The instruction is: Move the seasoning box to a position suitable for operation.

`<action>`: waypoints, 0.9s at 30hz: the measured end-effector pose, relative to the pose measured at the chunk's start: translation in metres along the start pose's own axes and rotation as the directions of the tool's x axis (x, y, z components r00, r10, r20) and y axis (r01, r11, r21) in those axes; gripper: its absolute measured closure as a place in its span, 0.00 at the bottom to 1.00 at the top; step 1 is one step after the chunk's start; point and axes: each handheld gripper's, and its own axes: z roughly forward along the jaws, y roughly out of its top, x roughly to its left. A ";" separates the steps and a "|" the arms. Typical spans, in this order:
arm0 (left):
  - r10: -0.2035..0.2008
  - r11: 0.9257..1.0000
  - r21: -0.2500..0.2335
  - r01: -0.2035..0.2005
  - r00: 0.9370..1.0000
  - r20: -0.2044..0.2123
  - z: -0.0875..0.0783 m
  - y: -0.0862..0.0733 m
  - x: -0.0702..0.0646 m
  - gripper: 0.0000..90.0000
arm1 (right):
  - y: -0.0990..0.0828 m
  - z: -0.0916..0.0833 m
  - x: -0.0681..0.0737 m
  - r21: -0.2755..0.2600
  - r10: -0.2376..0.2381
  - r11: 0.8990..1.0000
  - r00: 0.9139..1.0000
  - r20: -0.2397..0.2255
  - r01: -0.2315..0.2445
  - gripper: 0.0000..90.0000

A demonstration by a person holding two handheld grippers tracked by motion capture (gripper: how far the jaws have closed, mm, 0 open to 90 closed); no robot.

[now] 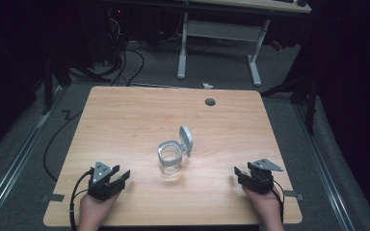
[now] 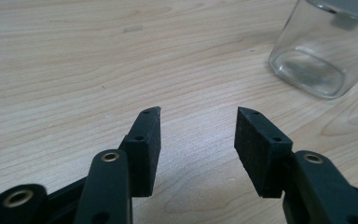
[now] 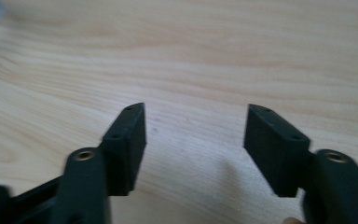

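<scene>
The clear glass jar (image 1: 169, 162) stands upright near the middle of the wooden table (image 1: 125, 115), between my two hands and a little ahead of them, its grey hinged lid (image 1: 186, 139) flipped up and leaning back from the rim on its far right side. It looks empty, so I judge it fairly light, but it is rigid, smooth-walled glass: slippery under hard pads and liable to crack if it tips or gets knocked. The body looks wide for my jaws, so I would sooner take it across the grey collar at the mouth, or work the lid by its edge, and steady the jar with the other hand. My left gripper (image 1: 118, 175) rests low at the near left of the table, jaws spread with nothing between them; in the left gripper view the jar's base (image 2: 307, 74) sits ahead and to the right. My right gripper (image 1: 241, 174) lies at the near right, likewise spread and empty, well apart from the jar.
</scene>
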 end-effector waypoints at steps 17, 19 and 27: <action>0.024 1.000 -0.013 -0.024 0.999 0.047 0.001 -0.001 -0.006 0.65 | -0.004 -0.007 0.010 -0.056 0.048 0.997 0.996 -0.079 -0.053 0.62; 0.028 1.000 -0.014 -0.027 0.998 0.049 0.000 -0.001 -0.006 0.64 | -0.004 -0.007 0.011 -0.060 0.048 0.997 0.995 -0.084 -0.054 0.63; 0.033 0.999 0.012 -0.034 0.997 0.066 0.000 -0.006 -0.010 0.66 | -0.006 -0.004 0.016 -0.088 0.016 0.996 0.996 -0.093 -0.025 0.66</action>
